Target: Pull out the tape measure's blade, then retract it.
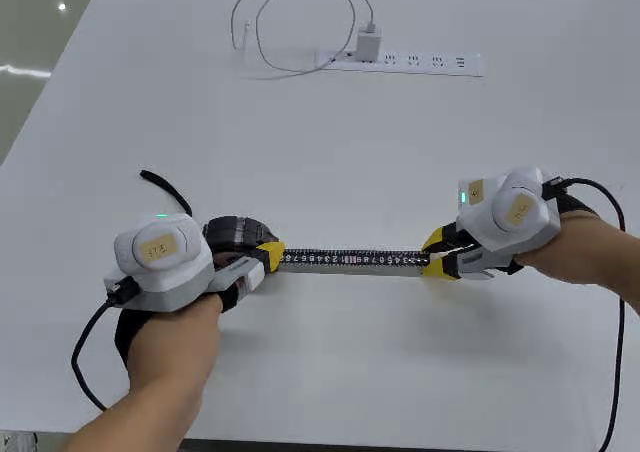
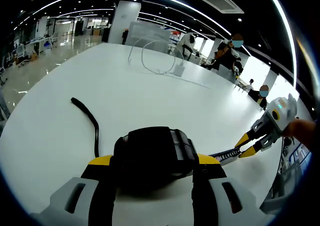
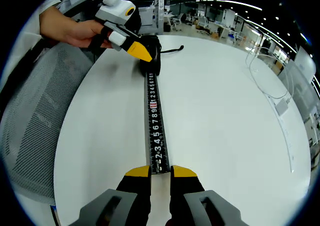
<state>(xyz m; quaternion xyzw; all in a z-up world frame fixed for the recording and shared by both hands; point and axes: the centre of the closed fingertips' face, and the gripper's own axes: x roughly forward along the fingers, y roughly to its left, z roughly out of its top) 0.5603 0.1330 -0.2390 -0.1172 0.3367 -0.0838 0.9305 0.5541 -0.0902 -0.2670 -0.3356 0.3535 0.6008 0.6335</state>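
While the left gripper (image 1: pixel 258 262) clamps the black tape measure case (image 2: pixel 152 156) between its jaws, the right gripper (image 3: pixel 160 172) pinches the blade (image 3: pixel 154 121) by its tip — drawn out straight from one pair of jaws to the other across the white counter (image 1: pixel 350 152).

The black tape measure case (image 1: pixel 238 234) is seen on the white table (image 1: pixel 300 122), its black, white-numbered blade (image 1: pixel 350 259) drawn straight out rightward, its strap (image 1: pixel 165 187) trailed behind.

Looked like open-plan office: ceiling strip lights (image 2: pixel 55 2), air vent (image 2: pixel 220 0), glossy floor (image 2: pixel 45 56), distant desks (image 3: pixel 176 20), mesh chair (image 3: pixel 35 126), people (image 2: pixel 227 51) in background; big white counter (image 1: pixel 300 172) carried power strip (image 1: pixel 425 63) with charger (image 1: pixel 368 44).
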